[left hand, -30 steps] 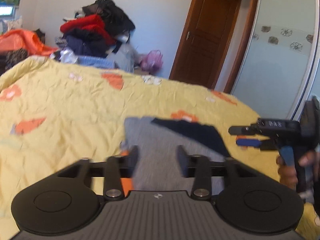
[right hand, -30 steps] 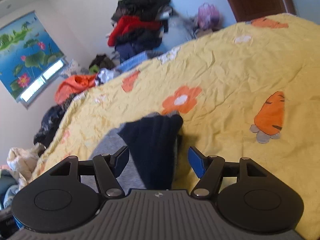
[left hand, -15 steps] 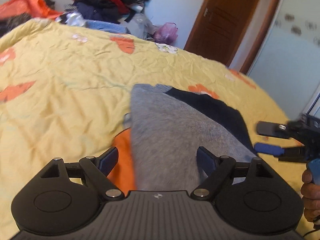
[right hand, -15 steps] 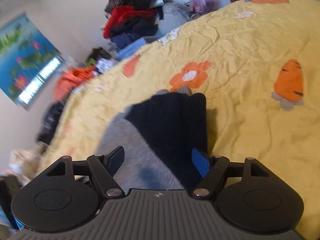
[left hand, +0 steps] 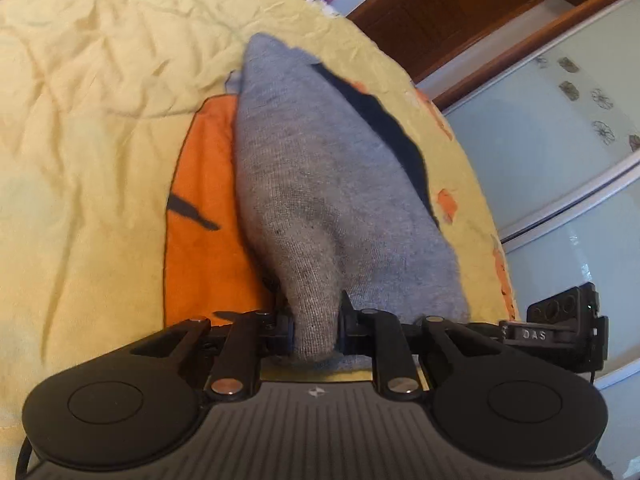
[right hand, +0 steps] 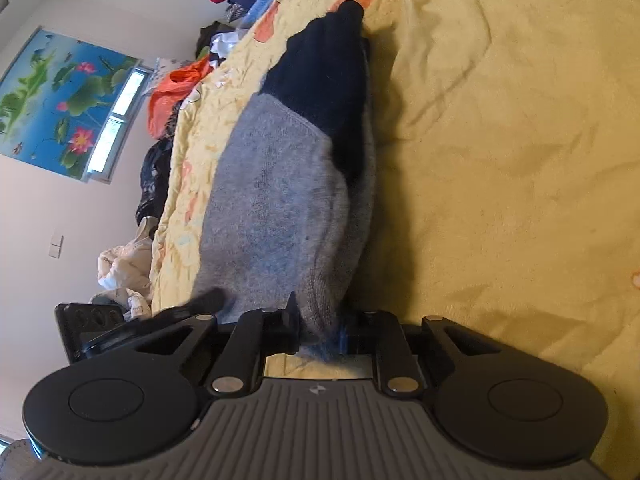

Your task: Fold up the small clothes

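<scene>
In the left wrist view, the left gripper has just closed its jaws on a bunched fold of the grey garment lying on the yellow bedspread. In the right wrist view, the right gripper has likewise just clamped the garment's near edge.

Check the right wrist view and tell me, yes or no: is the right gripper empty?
No: the right gripper is pinched shut on a bunched grey edge of the garment.
</scene>
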Tool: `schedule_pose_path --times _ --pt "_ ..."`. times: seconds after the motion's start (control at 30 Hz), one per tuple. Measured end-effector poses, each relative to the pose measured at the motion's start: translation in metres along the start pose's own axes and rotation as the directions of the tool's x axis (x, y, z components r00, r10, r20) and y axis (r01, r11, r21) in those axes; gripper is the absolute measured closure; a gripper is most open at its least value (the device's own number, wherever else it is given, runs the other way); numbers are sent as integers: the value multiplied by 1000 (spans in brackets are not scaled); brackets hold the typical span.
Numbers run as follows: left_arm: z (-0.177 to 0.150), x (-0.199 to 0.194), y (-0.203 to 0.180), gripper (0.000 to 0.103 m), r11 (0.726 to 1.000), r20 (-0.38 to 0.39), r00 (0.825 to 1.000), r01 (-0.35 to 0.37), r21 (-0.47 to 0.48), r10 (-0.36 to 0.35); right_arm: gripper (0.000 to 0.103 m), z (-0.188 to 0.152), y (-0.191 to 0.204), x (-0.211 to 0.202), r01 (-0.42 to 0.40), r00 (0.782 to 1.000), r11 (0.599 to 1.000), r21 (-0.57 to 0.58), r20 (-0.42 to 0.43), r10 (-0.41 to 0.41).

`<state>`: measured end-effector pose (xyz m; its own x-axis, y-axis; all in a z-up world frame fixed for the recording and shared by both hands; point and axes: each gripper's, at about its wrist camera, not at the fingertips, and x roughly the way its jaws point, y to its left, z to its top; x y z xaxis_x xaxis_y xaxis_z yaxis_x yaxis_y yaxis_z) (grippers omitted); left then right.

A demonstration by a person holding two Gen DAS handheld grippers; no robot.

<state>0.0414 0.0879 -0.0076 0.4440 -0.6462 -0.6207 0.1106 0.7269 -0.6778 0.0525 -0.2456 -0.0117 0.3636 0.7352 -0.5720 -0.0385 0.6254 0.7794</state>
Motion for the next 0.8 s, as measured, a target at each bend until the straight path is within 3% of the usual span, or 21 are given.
schedule_pose_path --times 0.2,0.3,0.33,0.4,0.47,0.57,0.6,0.63,0.7,0.73,0.8 --pt "-13 -27 -15 88 995 -6 1000 21 99 -20 84 -6 19 -33 -5 1000 993 -115 -11 3" --pt "-22 -16 -12 87 990 -16 998 -51 132 54 81 -10 11 -26 54 998 991 -124 -13 -56" --pt "-24 -16 -12 85 988 0 998 -55 142 56 74 -12 7 -25 61 998 993 -103 -1 -61" --pt "-28 -26 -22 83 977 51 994 -100 189 92 71 -17 8 -29 68 997 994 -91 37 -65" --pt "-35 -43 -44 80 936 150 973 -214 281 177 66 -25 25 -46 161 979 975 -154 147 -138" --pt "-54 -57 -84 78 815 347 912 -368 449 220 65 -37 61 -67 315 909 915 -252 357 -215" --pt "-59 -53 -93 76 783 377 900 -394 482 220 64 -38 70 -66 314 902 913 -260 381 -202" --pt "-62 -44 -99 76 768 376 900 -397 503 219 60 -37 77 -62 285 912 920 -269 373 -173" --pt "-66 -19 -100 76 764 308 926 -357 537 217 46 -35 83 -44 212 941 933 -289 317 -116" --pt "-69 -7 -98 76 755 289 928 -363 546 237 38 -33 84 -32 201 950 935 -293 292 -113" --pt "-74 11 -88 76 728 278 915 -401 557 291 34 -30 76 -10 246 952 926 -288 251 -175"
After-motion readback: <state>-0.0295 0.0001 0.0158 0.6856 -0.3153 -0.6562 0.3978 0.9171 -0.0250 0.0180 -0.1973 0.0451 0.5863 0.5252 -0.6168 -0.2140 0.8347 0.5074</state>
